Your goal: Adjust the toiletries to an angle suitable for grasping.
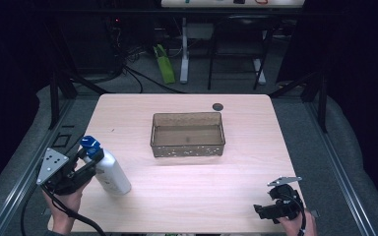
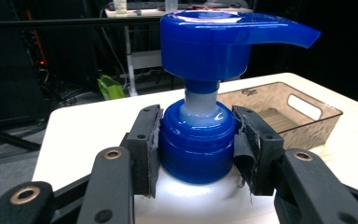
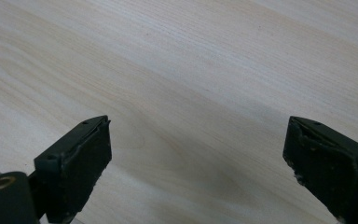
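Observation:
A white pump bottle with a blue pump head stands at the table's front left. My left gripper is shut on it: in the left gripper view both pads press against the blue collar under the pump head. My right gripper rests at the front right corner of the table, held by a hand. In the right gripper view its jaws stand wide apart over bare wood, with nothing between them.
A smoky clear plastic bin sits mid-table, also seen behind the bottle. A small dark disc lies near the far edge. Black frame rails run along both table sides. Desk legs and cables stand beyond.

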A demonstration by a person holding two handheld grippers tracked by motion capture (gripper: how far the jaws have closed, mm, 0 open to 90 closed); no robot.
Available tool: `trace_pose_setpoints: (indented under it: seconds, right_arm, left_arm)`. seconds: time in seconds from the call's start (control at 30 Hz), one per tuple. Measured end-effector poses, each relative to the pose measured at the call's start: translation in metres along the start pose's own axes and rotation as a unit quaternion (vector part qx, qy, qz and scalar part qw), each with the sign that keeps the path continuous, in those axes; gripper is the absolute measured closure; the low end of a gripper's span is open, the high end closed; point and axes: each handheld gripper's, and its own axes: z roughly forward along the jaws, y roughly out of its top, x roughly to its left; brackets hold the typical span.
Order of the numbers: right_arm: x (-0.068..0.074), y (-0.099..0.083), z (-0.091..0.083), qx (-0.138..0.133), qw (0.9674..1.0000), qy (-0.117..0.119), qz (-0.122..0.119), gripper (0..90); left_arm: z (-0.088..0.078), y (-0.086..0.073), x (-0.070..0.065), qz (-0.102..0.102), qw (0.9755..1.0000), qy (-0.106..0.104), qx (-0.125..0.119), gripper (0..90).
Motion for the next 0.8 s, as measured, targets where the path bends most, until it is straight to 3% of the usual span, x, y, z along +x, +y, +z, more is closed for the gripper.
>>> trace_pose_setpoints:
  seconds: [0.37, 0.53, 0.8]
  right_arm:
    - [0.000, -0.001, -0.001, 0.001, 1.0000, -0.003, -0.001, 7.0]
    - [0.000, 0.000, -0.004, -0.015, 0.9999, -0.007, -0.002, 6.1]
    - [-0.002, -0.001, -0.002, -0.009, 0.9999, -0.011, 0.002, 6.2]
  left_arm:
    - [0.013, 0.002, -0.005, 0.001, 0.9999, -0.016, -0.006, 54.4]
    - [0.022, 0.003, -0.009, 0.001, 0.9998, -0.019, -0.007, 54.4]
    - [0.035, 0.006, -0.014, 0.002, 0.9997, -0.024, -0.010, 54.3]
